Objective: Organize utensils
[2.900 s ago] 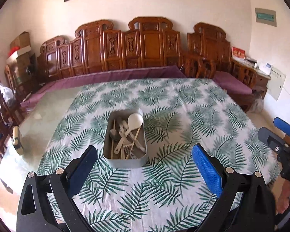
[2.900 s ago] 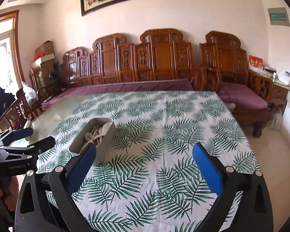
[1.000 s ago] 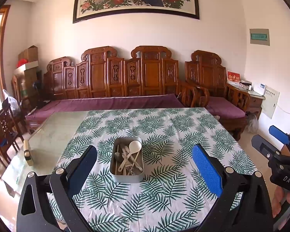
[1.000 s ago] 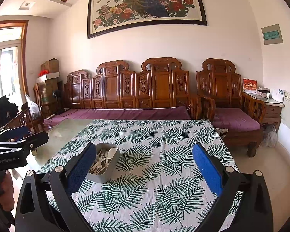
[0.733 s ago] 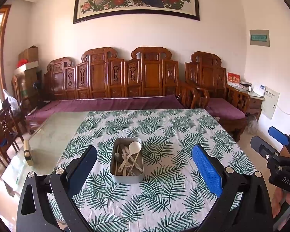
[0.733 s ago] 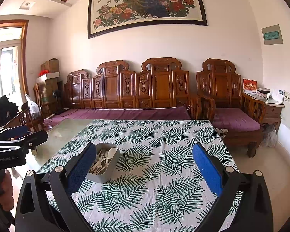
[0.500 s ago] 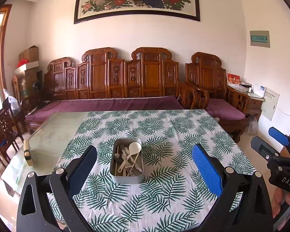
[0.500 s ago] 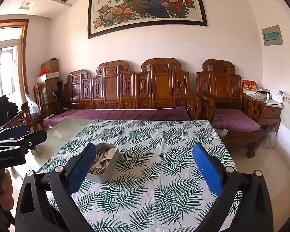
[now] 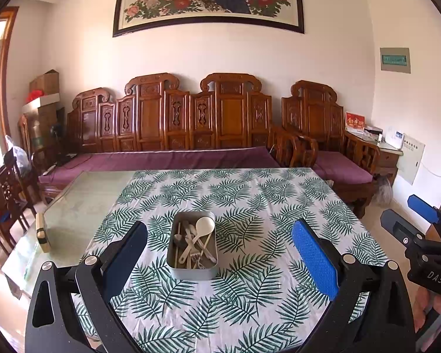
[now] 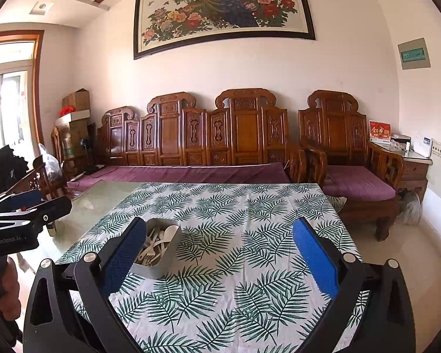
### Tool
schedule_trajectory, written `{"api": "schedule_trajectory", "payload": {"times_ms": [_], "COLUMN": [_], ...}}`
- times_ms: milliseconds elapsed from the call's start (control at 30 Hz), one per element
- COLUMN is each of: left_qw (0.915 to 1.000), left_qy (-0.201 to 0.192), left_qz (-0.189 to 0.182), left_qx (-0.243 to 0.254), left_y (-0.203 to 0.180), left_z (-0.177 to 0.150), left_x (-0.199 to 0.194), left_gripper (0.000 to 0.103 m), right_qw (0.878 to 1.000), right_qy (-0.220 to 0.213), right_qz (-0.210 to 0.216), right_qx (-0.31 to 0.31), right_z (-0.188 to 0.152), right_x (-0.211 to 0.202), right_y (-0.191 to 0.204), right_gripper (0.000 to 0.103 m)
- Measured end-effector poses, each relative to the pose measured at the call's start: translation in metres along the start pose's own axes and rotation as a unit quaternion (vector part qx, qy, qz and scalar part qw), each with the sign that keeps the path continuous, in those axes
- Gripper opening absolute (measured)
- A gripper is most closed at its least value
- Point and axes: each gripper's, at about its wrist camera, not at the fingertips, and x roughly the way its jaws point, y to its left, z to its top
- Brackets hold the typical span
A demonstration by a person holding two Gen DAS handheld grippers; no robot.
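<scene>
A grey rectangular tin [image 9: 192, 270] stands on the leaf-print tablecloth [image 9: 250, 200], holding several utensils, among them a white spoon [image 9: 204, 226] and pale forks. My left gripper [image 9: 219, 253] hovers open above the near table edge, its blue pads either side of the tin, well short of it. The tin [image 10: 158, 266] appears again in the right wrist view, beside the left finger of my right gripper [image 10: 219, 254], which is open and holds nothing. Each gripper shows at the edge of the other's view: the right gripper [image 9: 417, 229] and the left gripper [image 10: 29, 206].
Bare glass tabletop [image 9: 82, 203] lies left of the cloth, with a small block [image 9: 41, 231] at its edge. A carved wooden bench [image 9: 191, 135] with purple cushions runs behind the table, an armchair [image 10: 350, 170] to the right, wooden chairs [image 9: 6, 206] at the left.
Both grippers have pulled back and tilted up from the table since 2.9 s ago, so the tin looks smaller and farther. Over the last second almost nothing has moved.
</scene>
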Motion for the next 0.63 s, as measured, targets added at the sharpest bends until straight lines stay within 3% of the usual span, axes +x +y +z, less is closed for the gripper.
{"api": "schedule_trajectory", "payload": {"times_ms": [633], "left_qw": [1.0], "left_qy": [0.0], "left_qz": [0.0], "left_qx": [0.0], "left_y": [-0.001], "left_z": [0.0023], "left_x": [-0.0007], "left_gripper": [0.095], "right_qw": [1.0], "right_qy": [-0.002], "right_qz": [0.002], "right_qx": [0.001], "right_z": [0.0021], "right_x": [-0.0025], "right_y": [-0.0002], "right_gripper": [0.1]}}
